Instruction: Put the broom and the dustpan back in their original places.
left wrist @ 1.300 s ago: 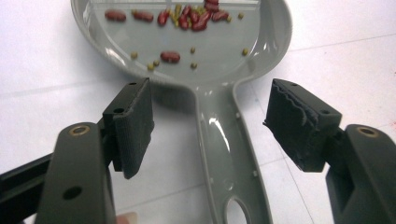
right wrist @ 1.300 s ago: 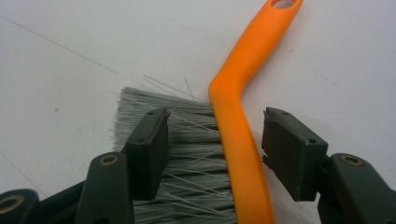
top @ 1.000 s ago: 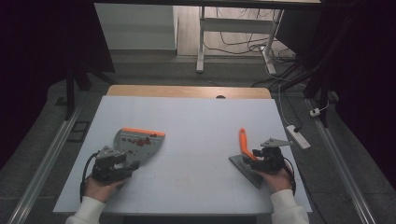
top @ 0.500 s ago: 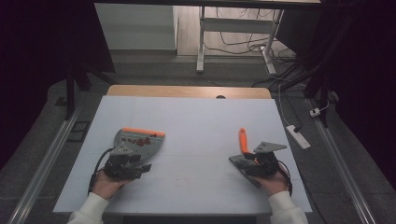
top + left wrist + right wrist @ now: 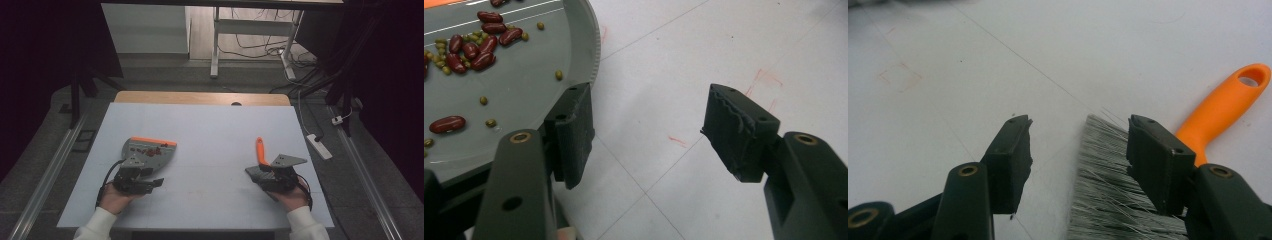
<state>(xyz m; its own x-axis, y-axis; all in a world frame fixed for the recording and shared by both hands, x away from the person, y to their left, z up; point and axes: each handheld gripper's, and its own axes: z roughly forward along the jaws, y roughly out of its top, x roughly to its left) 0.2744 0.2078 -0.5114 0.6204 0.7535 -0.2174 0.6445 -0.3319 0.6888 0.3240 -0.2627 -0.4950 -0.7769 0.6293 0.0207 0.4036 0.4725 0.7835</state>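
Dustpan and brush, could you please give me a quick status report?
Left gripper open, empty, beside the dustpan. Right gripper open over the brush bristles, not gripping. Beans lie in the dustpan. Nothing in the way.

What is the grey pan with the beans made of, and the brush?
The dustpan looks like smooth grey plastic: it has a moulded ribbed rim and a soft shine. The brush has thin grey bristles, probably nylon, and its orange handle looks like glossy plastic.
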